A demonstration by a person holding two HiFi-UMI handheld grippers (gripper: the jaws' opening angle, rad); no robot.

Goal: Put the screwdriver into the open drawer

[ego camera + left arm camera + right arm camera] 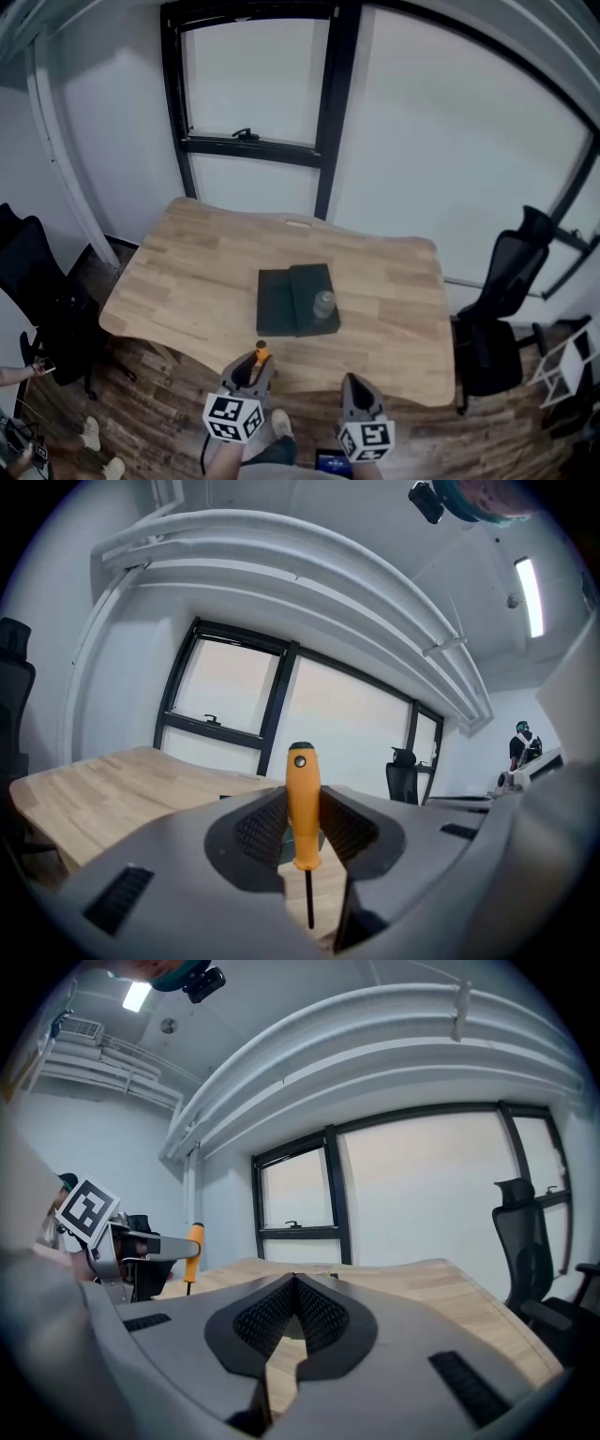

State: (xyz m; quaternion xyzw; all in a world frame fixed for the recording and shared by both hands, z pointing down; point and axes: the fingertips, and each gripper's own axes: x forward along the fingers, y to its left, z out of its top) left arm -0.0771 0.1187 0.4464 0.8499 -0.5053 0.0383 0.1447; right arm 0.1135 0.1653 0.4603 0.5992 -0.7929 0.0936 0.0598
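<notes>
Soft, even daylight; strong fisheye bend.
Your light comes through the windows (253, 84) behind the worktop (187, 281), blown out to flat white, plus a ceiling strip (530, 592); shadows are faint. Every view curves and darkens at its edges. The left hand-held gripper (302, 806) blurs near the lens, while the screwdriver (302, 778) stays sharp.

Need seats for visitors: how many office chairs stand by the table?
2. Left chair beside the table's left edge, right chair by its right edge. More may be hidden.
</notes>
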